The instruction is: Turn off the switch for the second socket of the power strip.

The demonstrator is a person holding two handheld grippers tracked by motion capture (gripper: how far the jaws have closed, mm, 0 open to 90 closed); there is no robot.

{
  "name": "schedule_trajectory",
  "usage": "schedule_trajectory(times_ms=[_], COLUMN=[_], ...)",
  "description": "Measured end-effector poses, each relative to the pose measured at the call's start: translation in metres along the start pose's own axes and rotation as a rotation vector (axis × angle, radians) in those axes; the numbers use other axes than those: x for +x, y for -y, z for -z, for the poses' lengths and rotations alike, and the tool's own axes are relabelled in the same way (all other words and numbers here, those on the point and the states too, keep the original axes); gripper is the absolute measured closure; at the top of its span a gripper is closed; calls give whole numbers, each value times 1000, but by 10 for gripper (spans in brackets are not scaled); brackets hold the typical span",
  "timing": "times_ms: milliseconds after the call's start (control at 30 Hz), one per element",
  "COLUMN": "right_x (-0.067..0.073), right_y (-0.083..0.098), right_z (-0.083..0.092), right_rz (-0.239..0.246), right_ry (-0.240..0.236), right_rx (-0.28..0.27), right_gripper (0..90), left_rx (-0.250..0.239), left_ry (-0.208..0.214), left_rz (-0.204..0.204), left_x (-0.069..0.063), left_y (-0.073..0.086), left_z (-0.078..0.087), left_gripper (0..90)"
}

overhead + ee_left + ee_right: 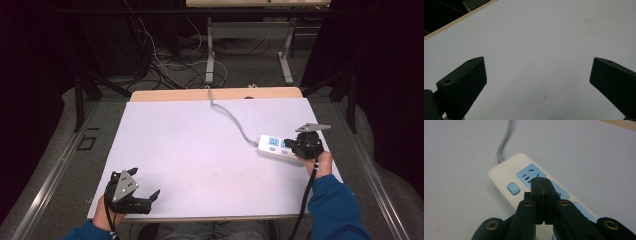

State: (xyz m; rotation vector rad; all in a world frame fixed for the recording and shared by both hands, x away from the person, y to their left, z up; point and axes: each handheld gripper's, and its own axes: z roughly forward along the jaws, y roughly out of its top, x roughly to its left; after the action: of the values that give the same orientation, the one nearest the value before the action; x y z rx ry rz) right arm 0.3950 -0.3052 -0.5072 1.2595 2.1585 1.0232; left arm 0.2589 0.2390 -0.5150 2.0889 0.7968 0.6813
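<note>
We hold the right gripper (pixel 541 185), fingers pressed together, over the white plastic power strip with blue sockets (pixel 278 148) at the table's (pixel 200 150) right; keep steady. Left gripper (pixel 537 80) wide, idle.

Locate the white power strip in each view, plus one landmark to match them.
High view: power strip at the table's right side, under the right claw.
Left gripper view: not in it.
Right gripper view: centre, running from upper left to lower right under the shut claw.
Shared landmark: the strip's grey cord, leaving its end toward the table's far edge; it exits at top in the right gripper view.
</note>
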Motion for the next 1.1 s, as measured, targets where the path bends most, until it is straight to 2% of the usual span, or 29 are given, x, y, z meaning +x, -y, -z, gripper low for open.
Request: schedule_trajectory(times_ms=[100,233,333,400,433,567,700,733,800,833,867,900,1100], right_x=[0,-1,-1,0,-1,1,3,4,5,7,6,6,5], right_y=[0,1,3,3,4,4,5,6,6,6,6,6,7], right_z=[2,0,-3,-4,-5,-6,-12,-14,-16,-18,-18,-18,-18], right_rz=[-10,-2,16,7,20,13,41,41,54,44,61,55,45], right_ry=[19,8,7,15,14,19,24,29,32,36,32,26,25], right_rx=[14,46,77,89,92,100,121,127,138,140,142,143,144], right_gripper=[900,900,900,900,900,900,900,900,900,900,900,900,900], left_rx=[-1,-1,5,-2,0,5,4,1,4,5,-2,7,2], left_ry=[-1,-6,-9,-3,-5,-9,-9,0,-10,-10,-2,-3,-4], left_rz=[-5,0,-13,-2,-2,-12,-16,-3,-13,-13,8,-6,-3], left_x=[0,1,1,0,0,1,0,0,0,0,-1,0,-1], left_y=[0,0,0,0,0,0,-1,0,-1,-1,0,0,0], left_z=[0,-1,0,0,-1,-1,0,-1,-1,-1,-2,-1,-1], left_gripper=[10,10,10,10,11,11,10,10,11,10,11,10,11])
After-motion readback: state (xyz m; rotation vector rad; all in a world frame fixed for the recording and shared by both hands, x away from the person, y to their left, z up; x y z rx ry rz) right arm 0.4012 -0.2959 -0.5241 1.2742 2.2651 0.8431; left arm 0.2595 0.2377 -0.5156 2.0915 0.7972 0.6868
